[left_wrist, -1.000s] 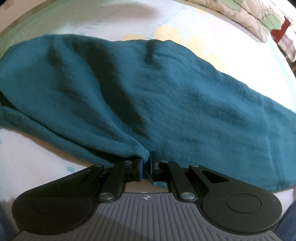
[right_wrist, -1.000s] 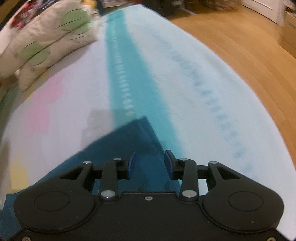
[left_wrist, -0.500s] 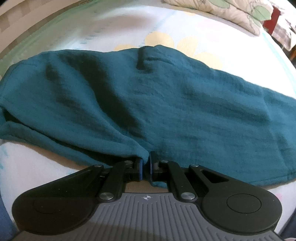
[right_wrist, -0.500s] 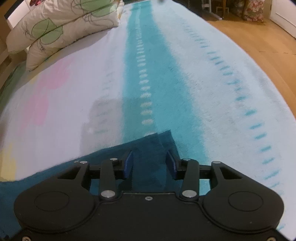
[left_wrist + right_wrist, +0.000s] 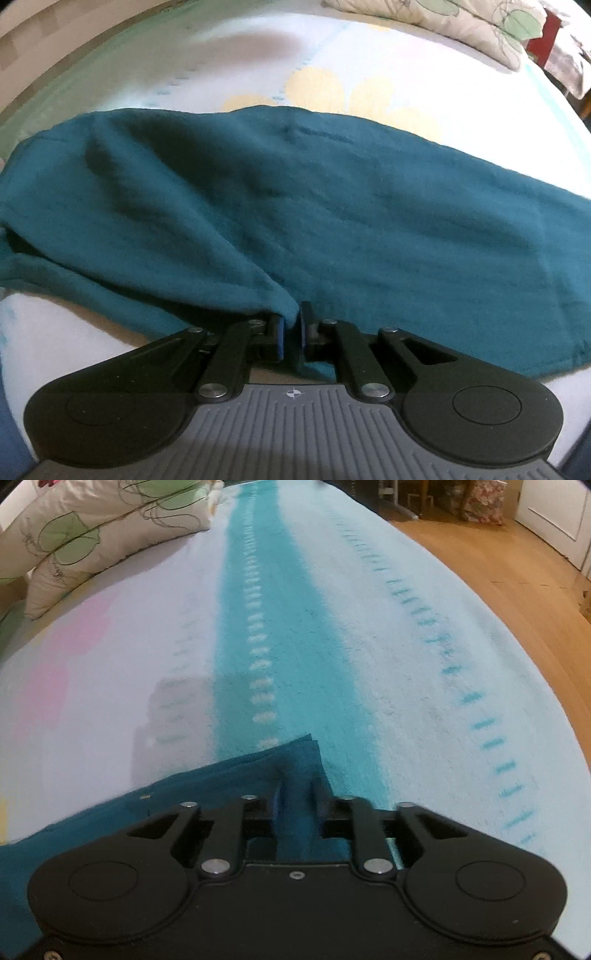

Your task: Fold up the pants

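Two sets of tongs work one pair of teal pants (image 5: 332, 206), which lies spread on a bed (image 5: 461, 99) covered in a pale quilt with yellow, pink and turquoise patches. The cloth is a soft, matte, deep blue-green, slightly fuzzy, with shallow wrinkles and darker shaded hollows toward the left tongs' left side.

From the left tongs (image 5: 291, 328) the pants stretch away ahead and to both sides, a broad flat panel running off to the right and a rounded, doubled-over bulge to the left. A fold of the near edge rises straight into the left tongs, whose blue pads are drawn in narrow and pinch that fold between them.

From the right tongs (image 5: 297, 794) only a pointed corner of the pants (image 5: 299, 757) shows, two layers stacked, lying just ahead of and beneath the tips and trailing back to the left under the body. The right tongs' tips are blurred; they stand close on either side of a ridge of the cloth, but whether they press it I cannot tell.

Pillows (image 5: 92, 528) with green leaf print lie far ahead to the left of the right tongs, and a wooden floor (image 5: 517, 576) runs along the right.

No readable writing appears.
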The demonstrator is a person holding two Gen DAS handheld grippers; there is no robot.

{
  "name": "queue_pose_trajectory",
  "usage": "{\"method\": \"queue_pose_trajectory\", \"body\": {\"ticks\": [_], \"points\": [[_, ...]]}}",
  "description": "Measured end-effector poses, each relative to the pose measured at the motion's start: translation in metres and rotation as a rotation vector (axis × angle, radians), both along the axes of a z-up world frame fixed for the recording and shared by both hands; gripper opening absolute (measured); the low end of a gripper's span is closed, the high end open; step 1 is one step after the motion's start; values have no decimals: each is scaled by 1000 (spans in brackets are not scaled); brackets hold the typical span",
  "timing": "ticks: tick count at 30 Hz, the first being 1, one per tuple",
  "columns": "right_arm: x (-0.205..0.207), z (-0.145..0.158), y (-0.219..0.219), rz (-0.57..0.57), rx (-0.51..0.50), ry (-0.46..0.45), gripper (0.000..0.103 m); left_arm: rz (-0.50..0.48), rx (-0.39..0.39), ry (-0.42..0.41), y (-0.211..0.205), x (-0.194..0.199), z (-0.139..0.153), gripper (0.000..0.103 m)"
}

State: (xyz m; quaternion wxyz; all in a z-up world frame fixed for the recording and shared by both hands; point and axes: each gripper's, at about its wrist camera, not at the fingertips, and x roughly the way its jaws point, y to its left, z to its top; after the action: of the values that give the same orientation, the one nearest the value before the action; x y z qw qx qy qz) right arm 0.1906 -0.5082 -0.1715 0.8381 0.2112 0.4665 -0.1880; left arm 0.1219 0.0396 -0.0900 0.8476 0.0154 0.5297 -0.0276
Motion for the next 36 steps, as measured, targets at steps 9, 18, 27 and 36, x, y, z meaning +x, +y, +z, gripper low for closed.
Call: {"method": "queue_pose_trajectory", "body": {"ticks": [9, 18, 27, 36], "points": [[-25, 77, 21, -10, -84, -108, 51, -3, -66, -1, 15, -21, 16, 16], [-25, 111, 126, 223, 31, -180, 52, 6, -86, 42, 43, -28, 17, 16], [-26, 98, 283, 573, 137, -189, 52, 137, -42, -32, 123, -3, 50, 16], [-22, 75, 414, 800, 212, -174, 52, 278, 30, 1, 213, 39, 47, 16]]}}
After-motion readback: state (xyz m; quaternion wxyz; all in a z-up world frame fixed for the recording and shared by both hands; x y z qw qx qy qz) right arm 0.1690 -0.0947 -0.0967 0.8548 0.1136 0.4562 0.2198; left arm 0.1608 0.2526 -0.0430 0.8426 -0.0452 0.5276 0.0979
